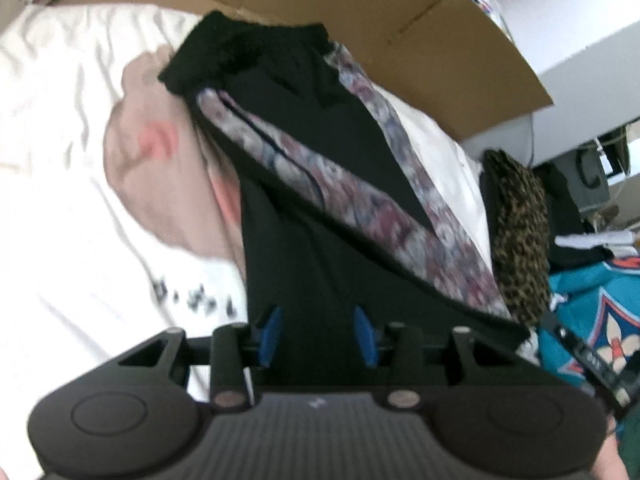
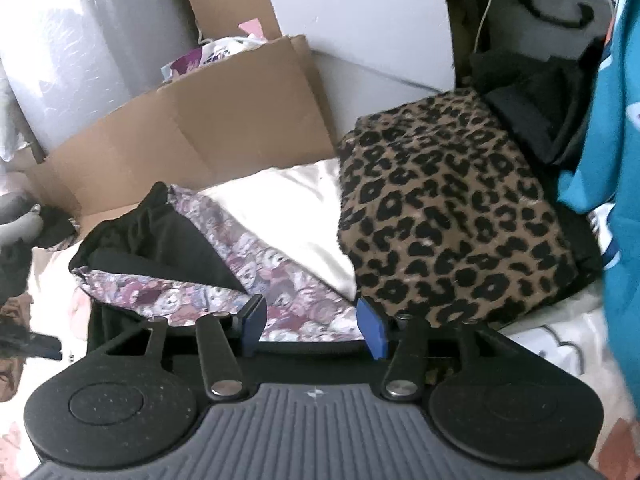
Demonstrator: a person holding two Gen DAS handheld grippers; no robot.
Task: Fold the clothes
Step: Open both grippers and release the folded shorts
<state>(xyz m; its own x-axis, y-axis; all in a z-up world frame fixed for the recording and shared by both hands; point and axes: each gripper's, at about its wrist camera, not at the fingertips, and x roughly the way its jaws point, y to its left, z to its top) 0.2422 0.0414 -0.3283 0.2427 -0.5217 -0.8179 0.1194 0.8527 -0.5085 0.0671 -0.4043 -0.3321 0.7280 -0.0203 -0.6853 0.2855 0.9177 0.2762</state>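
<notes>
Black trousers (image 1: 304, 184) with floral side stripes lie on the bed (image 1: 60, 200), soft, floppy; best pinched at the waistband. Left tool (image 1: 318, 334) and right tool (image 2: 312, 326) both gape, gripping nothing.

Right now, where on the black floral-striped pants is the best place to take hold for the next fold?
Probably the gathered waistband of the black floral-striped pants, at the far end. It is bunched and raised off the white sheet, giving an edge to pinch. Come from the near side, along the legs, with the left gripper, whose jaws stand apart over the black fabric.
</notes>
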